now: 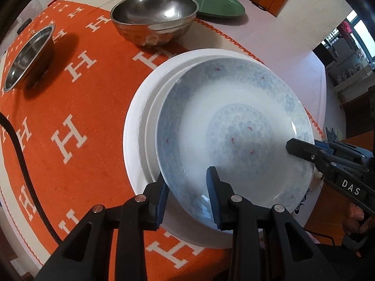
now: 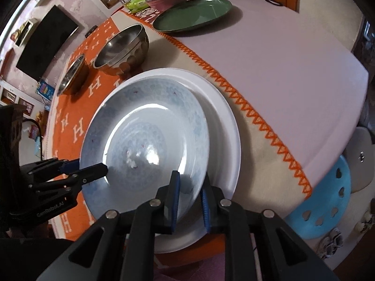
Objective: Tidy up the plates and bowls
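While the blue-patterned plate (image 1: 225, 126) sits tilted on the white plate (image 1: 138, 126) over the orange cloth (image 1: 70, 98), its near rim is straddled by the left gripper (image 1: 188, 199), whose jaws stand a little apart with no clear clamp seen. Glazed ceramic is judged stiff, slick, breakable and fairly heavy, so the rim is best pinched. Opposite, the rim is bracketed by the right gripper (image 2: 189, 199), pads barely parted.
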A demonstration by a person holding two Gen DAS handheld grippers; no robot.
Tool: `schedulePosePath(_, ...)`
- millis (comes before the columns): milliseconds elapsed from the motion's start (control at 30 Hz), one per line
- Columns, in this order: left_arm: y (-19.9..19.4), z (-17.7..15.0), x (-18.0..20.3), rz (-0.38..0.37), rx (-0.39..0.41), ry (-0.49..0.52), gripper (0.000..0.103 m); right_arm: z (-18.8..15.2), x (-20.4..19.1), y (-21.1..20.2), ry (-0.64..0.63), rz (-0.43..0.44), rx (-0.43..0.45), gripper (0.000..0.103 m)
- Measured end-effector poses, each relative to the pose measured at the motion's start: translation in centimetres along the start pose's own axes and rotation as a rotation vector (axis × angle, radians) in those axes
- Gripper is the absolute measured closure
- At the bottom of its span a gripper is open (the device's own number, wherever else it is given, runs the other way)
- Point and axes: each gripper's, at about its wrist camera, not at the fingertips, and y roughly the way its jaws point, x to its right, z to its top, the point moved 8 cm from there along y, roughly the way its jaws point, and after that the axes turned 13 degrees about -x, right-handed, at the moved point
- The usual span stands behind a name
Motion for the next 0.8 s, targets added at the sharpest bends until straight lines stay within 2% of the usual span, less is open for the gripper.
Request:
schedulePosePath(433,-0.9,-0.3,0.5,0.006,0.007,0.048,0.065,-0.3,-0.6,-0.2,0.022,-0.084,0.025,0.077)
schedulePosePath(667,-3.1,-1.4,0.7,-0.009,0.08,0.11,0.052,-1.2,-1.0,-0.6,0.055,-0.111,0.046,0.075)
schedulePosePath(800,-4.2,-1.9,1.0,-0.004,0.115,0.146,0.051,-1.8,-1.2,-1.0,0.071,-0.117,0.065,0.071)
